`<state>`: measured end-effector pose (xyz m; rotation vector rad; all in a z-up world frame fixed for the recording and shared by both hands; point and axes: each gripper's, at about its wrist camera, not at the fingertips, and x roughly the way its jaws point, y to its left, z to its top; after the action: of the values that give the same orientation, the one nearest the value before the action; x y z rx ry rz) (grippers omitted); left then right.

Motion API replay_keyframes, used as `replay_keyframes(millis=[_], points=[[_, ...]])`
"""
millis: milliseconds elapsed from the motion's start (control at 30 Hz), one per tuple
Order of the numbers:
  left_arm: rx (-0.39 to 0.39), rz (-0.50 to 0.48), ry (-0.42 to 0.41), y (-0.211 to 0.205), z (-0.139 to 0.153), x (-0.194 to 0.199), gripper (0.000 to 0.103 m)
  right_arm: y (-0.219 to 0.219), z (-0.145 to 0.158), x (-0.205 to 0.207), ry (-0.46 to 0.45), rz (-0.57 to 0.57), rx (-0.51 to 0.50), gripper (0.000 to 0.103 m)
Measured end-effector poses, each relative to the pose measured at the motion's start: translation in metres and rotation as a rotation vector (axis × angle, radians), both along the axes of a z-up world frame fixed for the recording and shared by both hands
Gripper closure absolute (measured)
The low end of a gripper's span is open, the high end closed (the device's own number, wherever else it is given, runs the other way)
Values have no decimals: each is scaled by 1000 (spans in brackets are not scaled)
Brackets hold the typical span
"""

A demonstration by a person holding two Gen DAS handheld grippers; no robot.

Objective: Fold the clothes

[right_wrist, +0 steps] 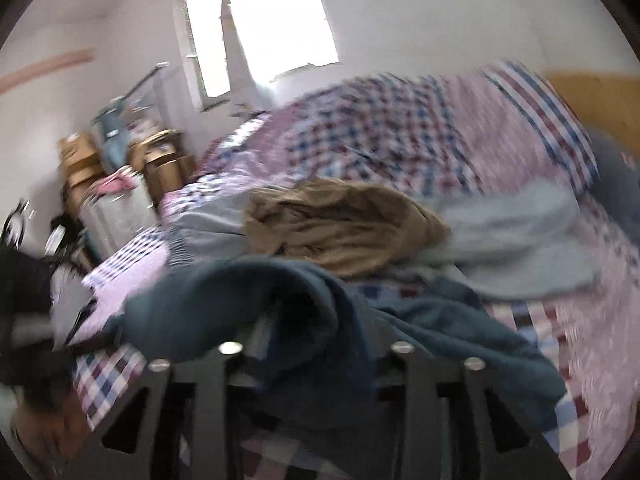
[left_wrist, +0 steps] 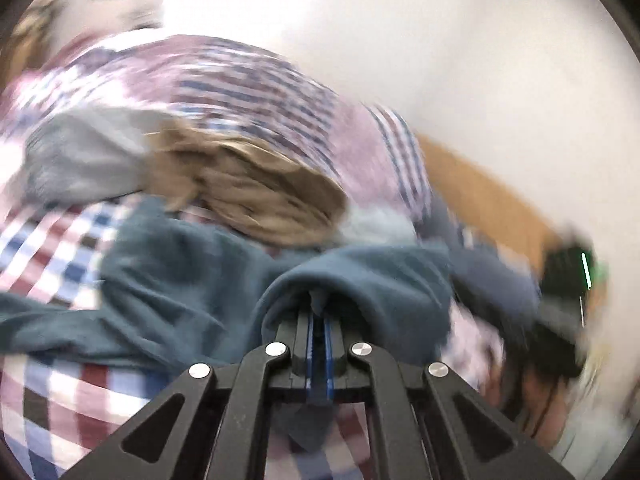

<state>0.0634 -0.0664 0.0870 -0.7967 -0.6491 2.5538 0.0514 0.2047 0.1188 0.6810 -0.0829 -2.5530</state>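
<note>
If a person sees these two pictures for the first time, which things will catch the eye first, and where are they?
First, the dark teal garment, bunched at the front of both views, with the left gripper shut on a fold of it. Behind it on the checked bedcover lie a tan garment and a pale grey garment. In the right wrist view, a bright window glows in the far wall.
</note>
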Motion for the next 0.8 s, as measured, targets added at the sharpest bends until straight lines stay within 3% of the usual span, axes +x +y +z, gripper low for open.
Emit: replay_keyframes(millis=[100, 167, 433, 533, 600, 700, 767, 800], points=[[157, 105, -106, -47, -16, -20, 100, -20, 7, 23, 70, 82, 60, 59], [190, 151, -169, -61, -28, -19, 100, -34, -3, 28, 51, 153, 107, 59], [129, 170, -204, -55, -29, -10, 100, -90, -43, 49, -26, 436, 298, 63], [139, 160, -218, -57, -32, -11, 97, -110, -57, 57, -56, 541, 369, 63], [152, 154, -241, -58, -36, -18, 93, -116, -66, 54, -76, 525, 403, 63], [172, 151, -258, -61, -38, -20, 73, -120, -80, 46, -95, 481, 441, 68], [177, 156, -254, -64, -35, -17, 55, -119, -82, 42, -90, 450, 445, 96], [177, 160, -252, -65, -35, -16, 51, -117, -78, 40, -90, 446, 424, 96]])
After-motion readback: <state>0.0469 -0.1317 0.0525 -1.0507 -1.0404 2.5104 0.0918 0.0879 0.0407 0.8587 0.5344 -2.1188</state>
